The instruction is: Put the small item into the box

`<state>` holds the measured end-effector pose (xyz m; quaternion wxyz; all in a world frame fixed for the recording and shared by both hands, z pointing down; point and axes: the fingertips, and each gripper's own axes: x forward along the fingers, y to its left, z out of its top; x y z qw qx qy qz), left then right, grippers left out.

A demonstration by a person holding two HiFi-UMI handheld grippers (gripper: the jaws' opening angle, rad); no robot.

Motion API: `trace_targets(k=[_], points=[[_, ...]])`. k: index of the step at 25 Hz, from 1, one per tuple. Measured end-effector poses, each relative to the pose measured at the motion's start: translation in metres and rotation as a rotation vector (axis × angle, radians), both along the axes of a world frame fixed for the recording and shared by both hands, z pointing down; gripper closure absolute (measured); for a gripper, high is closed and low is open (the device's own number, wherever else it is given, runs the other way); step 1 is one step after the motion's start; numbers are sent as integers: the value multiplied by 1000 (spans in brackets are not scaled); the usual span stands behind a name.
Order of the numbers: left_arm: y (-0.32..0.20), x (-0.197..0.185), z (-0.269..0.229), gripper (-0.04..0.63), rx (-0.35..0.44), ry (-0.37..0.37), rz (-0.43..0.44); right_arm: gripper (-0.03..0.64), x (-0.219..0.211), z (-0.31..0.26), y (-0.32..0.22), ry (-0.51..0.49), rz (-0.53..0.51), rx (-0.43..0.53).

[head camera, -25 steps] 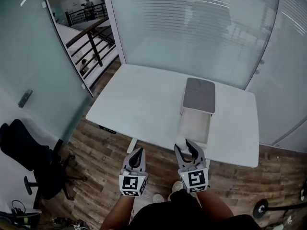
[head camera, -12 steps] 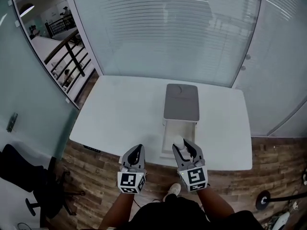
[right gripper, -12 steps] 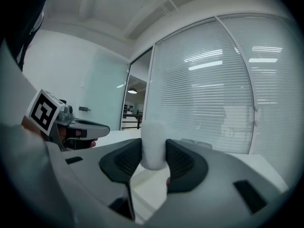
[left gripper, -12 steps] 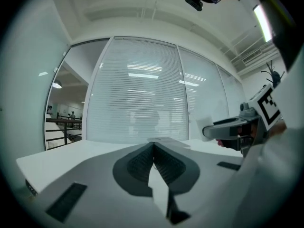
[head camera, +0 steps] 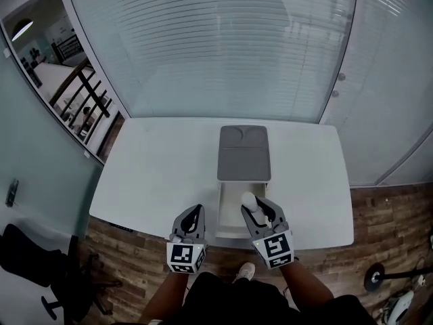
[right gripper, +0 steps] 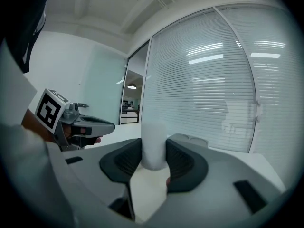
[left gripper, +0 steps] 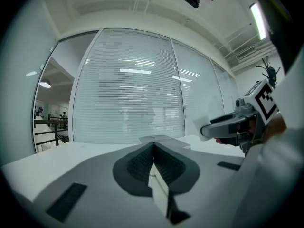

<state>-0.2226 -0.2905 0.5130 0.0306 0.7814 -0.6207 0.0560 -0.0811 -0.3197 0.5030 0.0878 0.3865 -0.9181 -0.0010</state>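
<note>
A small white cylinder (head camera: 249, 201) (right gripper: 153, 144) stands upright between the pads of my right gripper (head camera: 257, 206) (right gripper: 153, 161), which is shut on it. In the head view it hangs over the near end of the open white box (head camera: 229, 215) on the white table (head camera: 155, 175). The box's grey lid (head camera: 243, 152) lies just beyond the box. My left gripper (head camera: 191, 217) (left gripper: 153, 167) is shut with nothing in it, left of the box at the table's near edge.
A wall of glass with blinds (head camera: 223, 46) stands behind the table. Wood floor (head camera: 379, 208) surrounds it, and a black office chair (head camera: 30, 266) sits at the lower left. A black round base (head camera: 375, 274) is on the floor at the right.
The view has swung left and the table now sits squarer in front of me. My right gripper with the cylinder has moved from the table's near edge to above the box's near end.
</note>
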Motion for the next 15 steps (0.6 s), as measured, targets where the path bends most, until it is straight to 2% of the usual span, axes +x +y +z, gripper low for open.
trace_targets(k=[9,15], points=[[-37,-7,-3,588,-22,-14,55,456,-6,8,-23,77,11,-41],[-48,-7,6,588,-43,11,97,456,-13,20,-32,157,-5,-36]])
